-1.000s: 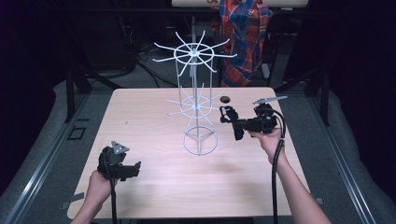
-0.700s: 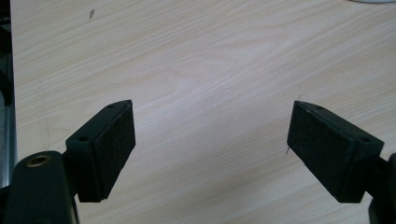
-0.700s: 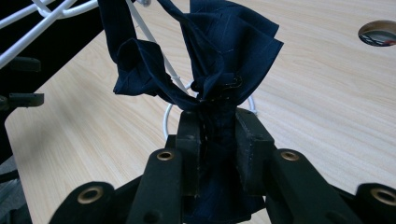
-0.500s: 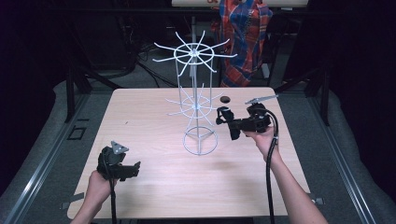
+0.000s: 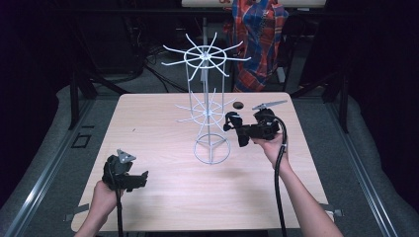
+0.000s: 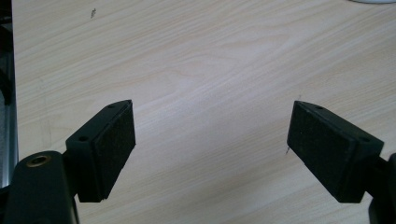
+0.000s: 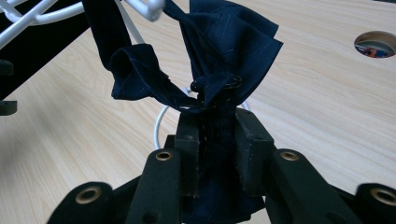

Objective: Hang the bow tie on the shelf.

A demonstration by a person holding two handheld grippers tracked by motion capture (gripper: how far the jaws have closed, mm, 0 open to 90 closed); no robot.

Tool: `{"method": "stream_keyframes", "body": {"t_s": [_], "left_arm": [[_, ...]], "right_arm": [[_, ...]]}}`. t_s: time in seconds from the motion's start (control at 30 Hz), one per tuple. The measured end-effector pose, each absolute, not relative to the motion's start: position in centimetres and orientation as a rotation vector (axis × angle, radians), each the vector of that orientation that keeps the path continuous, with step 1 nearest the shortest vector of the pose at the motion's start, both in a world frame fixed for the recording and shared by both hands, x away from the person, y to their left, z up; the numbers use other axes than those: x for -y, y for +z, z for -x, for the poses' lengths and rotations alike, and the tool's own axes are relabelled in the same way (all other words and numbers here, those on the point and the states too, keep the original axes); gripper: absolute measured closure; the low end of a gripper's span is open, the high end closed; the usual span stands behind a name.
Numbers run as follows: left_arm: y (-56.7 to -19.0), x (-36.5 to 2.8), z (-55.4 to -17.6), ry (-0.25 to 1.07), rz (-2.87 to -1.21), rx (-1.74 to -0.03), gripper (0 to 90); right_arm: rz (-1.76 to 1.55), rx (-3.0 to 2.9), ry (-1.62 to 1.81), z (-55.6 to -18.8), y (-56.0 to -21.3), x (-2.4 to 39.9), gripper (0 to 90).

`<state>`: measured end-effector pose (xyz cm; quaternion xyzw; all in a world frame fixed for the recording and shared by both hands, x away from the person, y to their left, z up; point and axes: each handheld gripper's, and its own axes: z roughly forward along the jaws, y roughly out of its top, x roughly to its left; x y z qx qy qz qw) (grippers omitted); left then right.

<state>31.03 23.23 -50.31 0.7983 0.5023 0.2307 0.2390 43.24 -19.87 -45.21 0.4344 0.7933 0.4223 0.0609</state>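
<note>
A white wire rack with radiating hooks stands at the middle of the wooden table. My right gripper is held level just right of the rack, shut on a bunched dark navy cloth. In the right gripper view the cloth rises from between the closed jaws, close under a white hook tip. My left gripper rests near the table's front left, open, its pads wide apart over bare wood with nothing between them.
A round hole sits in the tabletop behind the rack. The rack's ring base lies on the table. A person in a plaid shirt stands beyond the far edge. Dark floor and metal rails surround the table.
My right gripper has moved left toward the rack with the cloth in it. The left gripper has stayed put.
</note>
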Motion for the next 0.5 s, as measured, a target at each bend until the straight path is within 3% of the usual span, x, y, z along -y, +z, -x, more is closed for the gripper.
{"method": "stream_keyframes", "body": {"t_s": [0.5], "left_arm": [[-50.3, -23.2, -31.1, 0.631, -2.185, -1.376, 15.6]], "right_arm": [[-1.294, -2.410, 1.215, -43.5, -45.3, 18.7, 72.1]]}}
